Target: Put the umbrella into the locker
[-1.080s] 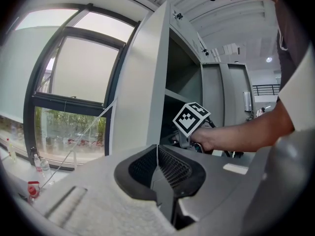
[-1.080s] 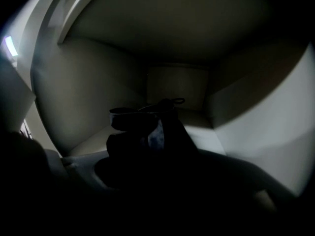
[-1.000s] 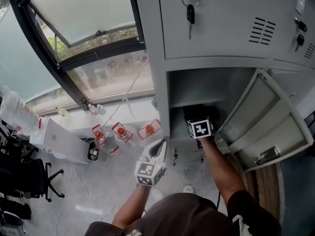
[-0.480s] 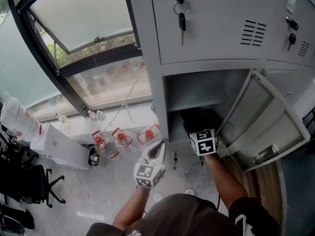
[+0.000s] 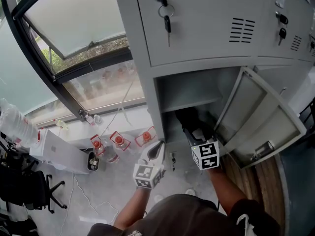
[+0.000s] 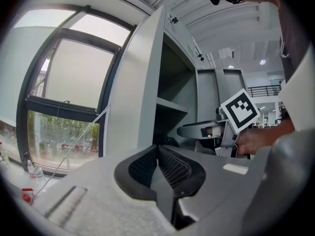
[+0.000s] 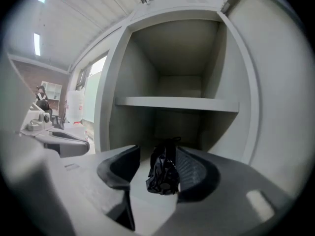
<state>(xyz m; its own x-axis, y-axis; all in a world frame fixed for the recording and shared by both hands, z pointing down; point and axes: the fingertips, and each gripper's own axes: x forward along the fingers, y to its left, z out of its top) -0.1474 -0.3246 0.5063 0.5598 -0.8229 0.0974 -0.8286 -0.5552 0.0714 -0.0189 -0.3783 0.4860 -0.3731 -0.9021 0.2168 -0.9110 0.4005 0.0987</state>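
The umbrella [image 7: 164, 171] already lies in the locker [image 5: 197, 85], at 12 o'clock just beyond the right gripper [image 7: 157, 156], whose jaws, lately closing somewhat, stand apart off it, while the left gripper [image 6: 158, 154], at its 9 o'clock, is closed and empty, so seemingly only withdrawal remains.

We log a dark brown short-sleeved shirt [image 5: 182, 216] at 6 o'clock; left gripper [image 5: 158, 147] and right gripper [image 5: 194, 133] carry grey shells, black ribbed pads [image 6: 175, 167], black-and-white marker cubes [image 5: 146, 174].
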